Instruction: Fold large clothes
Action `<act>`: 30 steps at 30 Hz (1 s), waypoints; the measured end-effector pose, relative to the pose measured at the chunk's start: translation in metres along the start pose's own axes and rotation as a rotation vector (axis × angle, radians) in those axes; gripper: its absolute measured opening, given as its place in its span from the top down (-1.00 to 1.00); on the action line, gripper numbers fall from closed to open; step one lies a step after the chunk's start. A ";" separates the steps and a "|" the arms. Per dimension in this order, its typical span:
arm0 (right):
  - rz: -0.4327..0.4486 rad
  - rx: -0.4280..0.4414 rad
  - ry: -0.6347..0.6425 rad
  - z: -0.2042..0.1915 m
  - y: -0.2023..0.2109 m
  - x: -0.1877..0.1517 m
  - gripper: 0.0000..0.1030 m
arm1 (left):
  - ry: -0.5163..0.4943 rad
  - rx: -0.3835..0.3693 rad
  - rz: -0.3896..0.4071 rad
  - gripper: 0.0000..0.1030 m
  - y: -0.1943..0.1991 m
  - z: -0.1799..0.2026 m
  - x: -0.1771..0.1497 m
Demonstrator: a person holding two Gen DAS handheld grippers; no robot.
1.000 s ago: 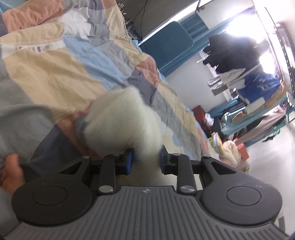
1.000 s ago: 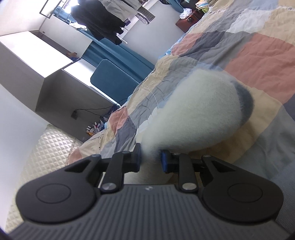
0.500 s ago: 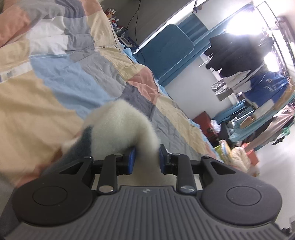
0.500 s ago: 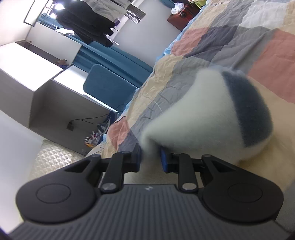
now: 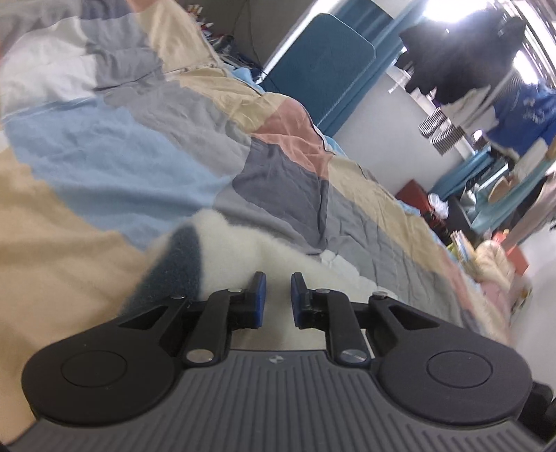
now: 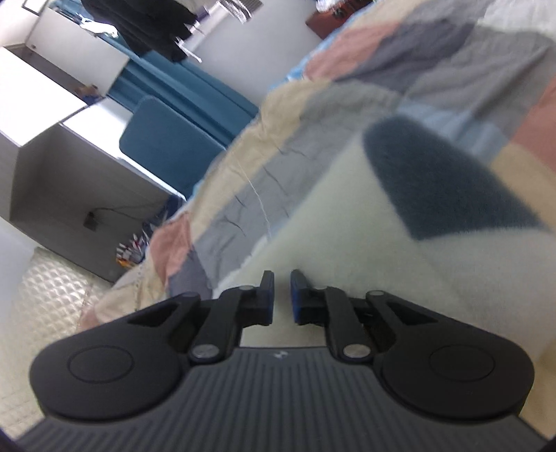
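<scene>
Left wrist view: the left hand-held gripper point(image 5: 278, 293) is closing, white fleece garment point(image 5: 236, 250) between its pads, lying on the patchwork bed point(image 5: 104, 153). The right hand-held gripper point(image 6: 281, 292) is pressed nearly together over the same fleece.

Bright daylight fills both fisheye views — a window point(image 5: 448, 14) glares white at the left wrist view's top right. Edges curve strongly. Motion blur smears the patchwork bedspread point(image 5: 114, 153) and fleece garment point(image 6: 399, 250) — shadows soft.
</scene>
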State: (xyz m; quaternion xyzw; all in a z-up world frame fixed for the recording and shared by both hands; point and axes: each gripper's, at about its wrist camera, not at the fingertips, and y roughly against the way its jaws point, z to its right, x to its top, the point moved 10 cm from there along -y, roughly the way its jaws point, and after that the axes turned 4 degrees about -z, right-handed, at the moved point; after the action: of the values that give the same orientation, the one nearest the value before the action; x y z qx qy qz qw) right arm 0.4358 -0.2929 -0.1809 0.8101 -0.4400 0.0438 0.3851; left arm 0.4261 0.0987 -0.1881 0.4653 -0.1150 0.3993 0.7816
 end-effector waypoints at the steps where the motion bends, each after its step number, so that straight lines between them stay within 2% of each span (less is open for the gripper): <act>1: -0.001 0.001 0.013 -0.001 -0.006 0.001 0.79 | -0.003 0.002 -0.004 0.61 -0.006 0.000 0.002; 5: -0.017 0.003 0.040 0.000 -0.024 0.006 0.82 | -0.038 0.018 -0.013 0.64 -0.028 -0.002 0.005; 7: -0.016 -0.016 0.060 0.004 -0.033 0.008 1.00 | -0.063 0.034 -0.015 0.66 -0.037 -0.002 0.004; 11: -0.014 -0.018 0.088 0.005 -0.038 0.010 1.00 | -0.109 0.058 -0.007 0.66 -0.040 0.003 0.003; 17: -0.017 -0.022 0.170 -0.004 -0.032 0.011 0.95 | -0.134 0.049 0.006 0.64 -0.029 0.006 0.003; 20: -0.014 -0.025 0.217 -0.010 -0.022 0.013 0.89 | -0.186 0.061 0.013 0.50 -0.019 0.013 0.003; 22: -0.004 -0.039 0.263 -0.015 -0.015 0.015 0.81 | -0.200 0.054 0.026 0.18 -0.009 0.016 0.005; 23: 0.003 -0.049 0.283 -0.016 -0.011 0.017 0.77 | -0.213 0.058 0.044 0.09 -0.003 0.018 0.007; 24: 0.013 -0.055 0.303 -0.017 -0.007 0.019 0.59 | -0.234 0.077 0.068 -0.04 0.004 0.019 0.010; 27: 0.038 -0.035 0.333 -0.020 0.007 0.024 0.10 | -0.293 0.141 0.125 -0.13 0.019 0.016 0.018; 28: 0.050 -0.041 0.343 -0.020 0.011 0.026 0.07 | -0.301 0.165 0.135 -0.14 0.022 0.012 0.021; 30: 0.088 -0.066 0.374 -0.021 0.020 0.031 -0.18 | -0.292 0.210 0.130 -0.15 0.023 -0.001 0.023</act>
State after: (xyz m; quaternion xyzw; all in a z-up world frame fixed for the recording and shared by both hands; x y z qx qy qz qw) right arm 0.4459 -0.3064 -0.1416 0.7547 -0.3971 0.1962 0.4840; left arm 0.4243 0.1171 -0.1607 0.5890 -0.2146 0.3868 0.6763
